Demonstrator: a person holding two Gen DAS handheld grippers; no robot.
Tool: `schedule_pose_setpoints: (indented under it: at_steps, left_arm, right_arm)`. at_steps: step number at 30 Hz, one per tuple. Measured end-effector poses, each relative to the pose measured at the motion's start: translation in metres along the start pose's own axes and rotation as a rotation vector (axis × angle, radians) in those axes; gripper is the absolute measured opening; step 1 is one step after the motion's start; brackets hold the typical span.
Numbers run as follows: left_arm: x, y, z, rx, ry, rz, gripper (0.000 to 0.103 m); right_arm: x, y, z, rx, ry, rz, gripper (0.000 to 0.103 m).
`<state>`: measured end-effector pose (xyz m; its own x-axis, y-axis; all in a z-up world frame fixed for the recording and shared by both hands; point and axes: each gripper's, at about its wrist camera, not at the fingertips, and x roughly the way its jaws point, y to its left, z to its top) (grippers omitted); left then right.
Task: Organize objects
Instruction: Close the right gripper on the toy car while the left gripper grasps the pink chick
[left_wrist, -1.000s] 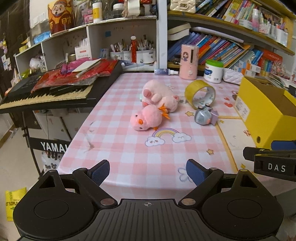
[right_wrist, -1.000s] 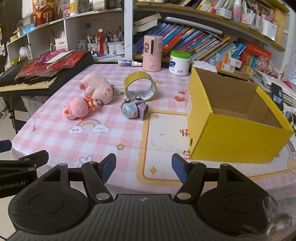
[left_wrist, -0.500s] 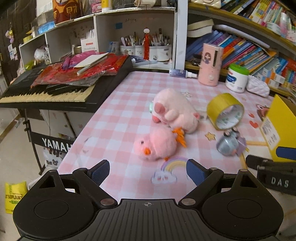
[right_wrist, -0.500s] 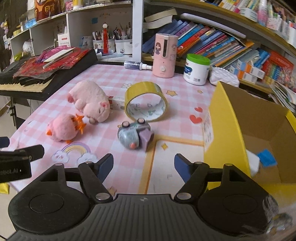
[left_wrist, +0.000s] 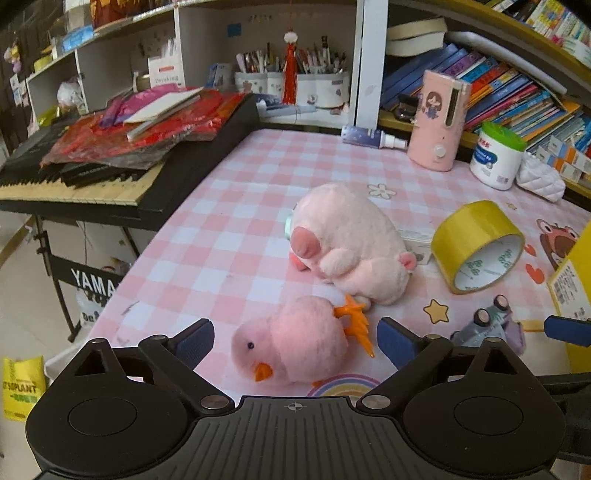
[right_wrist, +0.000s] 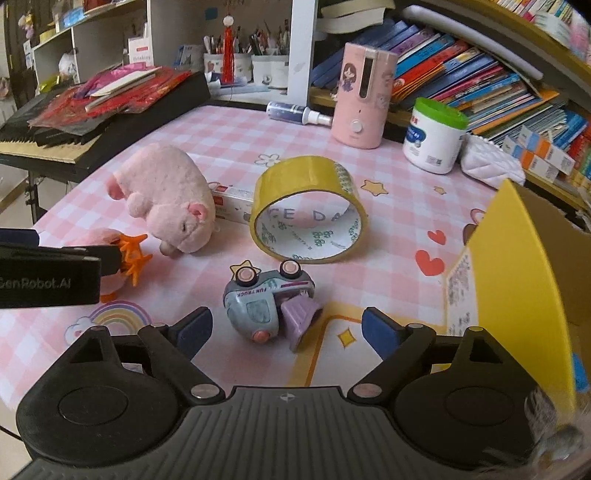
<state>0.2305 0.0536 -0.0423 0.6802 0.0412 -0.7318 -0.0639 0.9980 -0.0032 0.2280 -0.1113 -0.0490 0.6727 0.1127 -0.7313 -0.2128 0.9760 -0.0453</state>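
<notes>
A pink plush chick (left_wrist: 295, 343) with orange feet lies on the pink checked tablecloth, between the jaws of my left gripper (left_wrist: 295, 341); the jaws are opening and the pads stand clear of it. Behind it lies a bigger pink plush pig (left_wrist: 351, 243). A grey toy truck (right_wrist: 267, 304) on its side lies between the jaws of my right gripper (right_wrist: 286, 330), which are also opening without touching it. A roll of yellow tape (right_wrist: 308, 210) stands on edge behind the truck. The yellow cardboard box (right_wrist: 517, 266) is open at the right.
A black keyboard (left_wrist: 110, 173) piled with red papers borders the table's left edge. A pink dispenser (right_wrist: 360, 96), a white jar with green lid (right_wrist: 434, 136), a spray bottle (right_wrist: 295, 112) and a small white box (right_wrist: 232, 201) stand at the back, before crowded bookshelves.
Both grippers moved forward and lower over the table. The chick now lies between the left jaws and the truck between the right jaws. Both pairs of jaws have spread wider.
</notes>
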Motion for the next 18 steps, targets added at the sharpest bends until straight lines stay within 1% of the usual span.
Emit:
schedule_pose_setpoints:
  at_steps: [4, 10, 12, 14, 15, 16, 18]
  left_arm:
    - [0.014, -0.001, 0.001, -0.010, 0.029, 0.013, 0.097]
    - [0.031, 0.000, 0.003, -0.065, 0.075, 0.014, 0.096]
    - [0.037, 0.000, 0.002, -0.074, 0.094, 0.011, 0.095]
    - [0.040, 0.000, 0.001, -0.081, 0.102, 0.015, 0.095]
    - [0.041, 0.000, 0.000, -0.085, 0.103, 0.011, 0.093]
    - [0.041, 0.000, 0.000, -0.086, 0.102, 0.006, 0.090]
    - [0.040, 0.000, 0.001, -0.072, 0.098, 0.004, 0.087]
  right_arm:
    - [0.014, -0.001, 0.003, -0.011, 0.012, 0.014, 0.088]
    - [0.029, 0.000, 0.007, -0.025, 0.028, 0.037, 0.085]
    - [0.033, 0.000, 0.009, -0.023, 0.034, 0.042, 0.081]
    - [0.036, -0.001, 0.010, -0.020, 0.039, 0.047, 0.071]
    - [0.038, -0.001, 0.010, -0.017, 0.043, 0.053, 0.068]
    - [0.039, -0.001, 0.011, -0.012, 0.047, 0.063, 0.066]
    - [0.040, -0.001, 0.011, -0.007, 0.043, 0.060, 0.063]
